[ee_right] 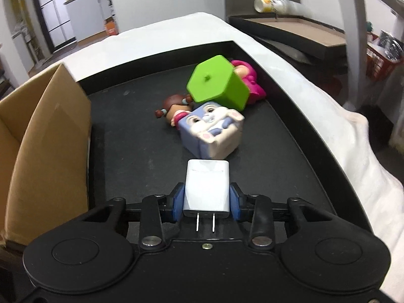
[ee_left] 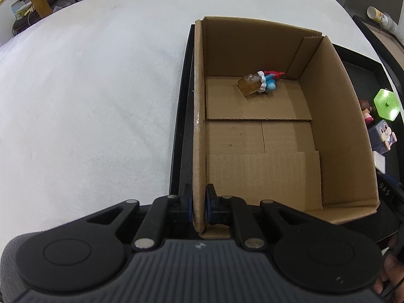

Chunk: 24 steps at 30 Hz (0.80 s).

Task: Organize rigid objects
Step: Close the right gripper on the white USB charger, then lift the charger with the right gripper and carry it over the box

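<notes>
My left gripper (ee_left: 199, 203) is shut on the left wall of an open cardboard box (ee_left: 335, 116). Inside the box lies a small amber bottle figure with a red and blue top (ee_left: 257, 83). My right gripper (ee_right: 206, 199) is shut on a white plug charger (ee_right: 207, 186), prongs pointing back at me, just above the black tray (ee_right: 131, 151). Ahead on the tray lie a bunny cube (ee_right: 213, 132), a green hexagonal block (ee_right: 218, 83) leaning on it, a brown-haired doll (ee_right: 174, 107) and a pink figure (ee_right: 248, 83).
The box (ee_right: 45, 136) stands on the tray's left part. The tray rests on a white cloth (ee_left: 88, 88). A second tray with a can (ee_right: 275, 3) stands far right. The green block (ee_left: 386, 104) and bunny cube (ee_left: 382, 139) show right of the box.
</notes>
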### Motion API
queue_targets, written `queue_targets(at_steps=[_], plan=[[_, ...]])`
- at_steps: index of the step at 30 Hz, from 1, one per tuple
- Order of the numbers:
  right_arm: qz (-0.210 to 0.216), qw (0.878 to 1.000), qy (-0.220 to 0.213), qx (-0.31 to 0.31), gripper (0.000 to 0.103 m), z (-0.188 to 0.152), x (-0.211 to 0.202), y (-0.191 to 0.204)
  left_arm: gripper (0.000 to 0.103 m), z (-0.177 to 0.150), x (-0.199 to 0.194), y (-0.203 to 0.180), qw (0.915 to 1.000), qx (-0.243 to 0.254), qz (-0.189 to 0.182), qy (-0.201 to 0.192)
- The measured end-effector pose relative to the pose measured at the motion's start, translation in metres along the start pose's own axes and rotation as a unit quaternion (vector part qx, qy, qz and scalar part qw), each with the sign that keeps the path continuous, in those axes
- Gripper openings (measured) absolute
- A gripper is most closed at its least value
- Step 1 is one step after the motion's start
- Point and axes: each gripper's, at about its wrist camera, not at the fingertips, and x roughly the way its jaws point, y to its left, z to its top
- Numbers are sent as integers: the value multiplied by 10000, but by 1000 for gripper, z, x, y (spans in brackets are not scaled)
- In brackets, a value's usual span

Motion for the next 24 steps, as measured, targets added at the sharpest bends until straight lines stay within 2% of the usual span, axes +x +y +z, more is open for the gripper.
queue_targets(at_steps=[2,13,24], plan=[[-48,9999,-83,-84,36,1,-4,0,10,0,0,0,10000,-17,-19,-4],[238,9997,38,40,36,13,-26,-8,9,0,-2,0,10000,8,9,-20],[252,9996,104,-47,36,22,-45,0,10,2,-6,-1,10000,20,-40,-6]])
